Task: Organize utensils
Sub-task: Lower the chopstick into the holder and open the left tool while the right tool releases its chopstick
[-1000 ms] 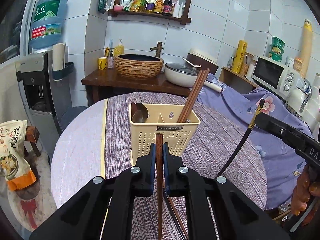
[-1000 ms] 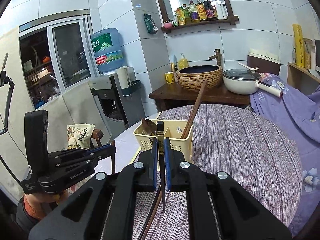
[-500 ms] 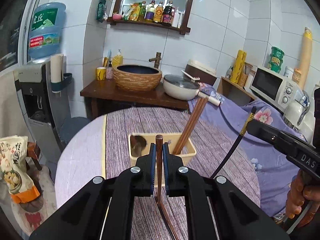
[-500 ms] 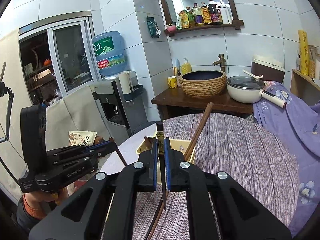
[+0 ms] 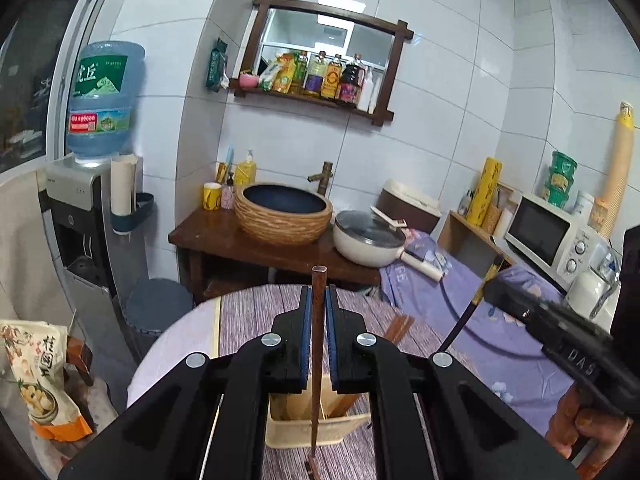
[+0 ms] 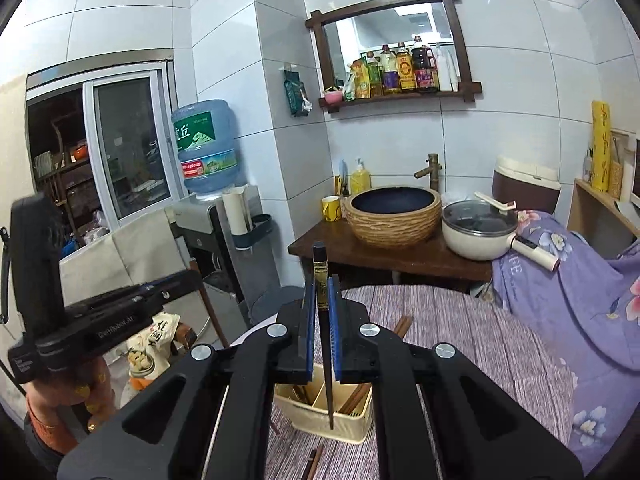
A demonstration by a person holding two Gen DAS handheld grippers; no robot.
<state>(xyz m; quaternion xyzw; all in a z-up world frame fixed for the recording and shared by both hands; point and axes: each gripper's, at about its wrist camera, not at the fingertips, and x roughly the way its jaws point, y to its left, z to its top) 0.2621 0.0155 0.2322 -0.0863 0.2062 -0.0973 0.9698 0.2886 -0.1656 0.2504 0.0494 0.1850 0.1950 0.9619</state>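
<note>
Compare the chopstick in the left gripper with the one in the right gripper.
The left gripper holds a plain reddish-brown wooden chopstick; the right gripper holds a black chopstick with a gold band near its top. Both stand nearly upright, clamped between shut blue pads, above the cream utensil holder.

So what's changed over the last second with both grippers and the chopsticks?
Both grippers rose: the left gripper lifted its brown chopstick, the right gripper its black chopstick, and the utensil holder now sits lower in view. Both grips, holder and its chopsticks unchanged.
</note>
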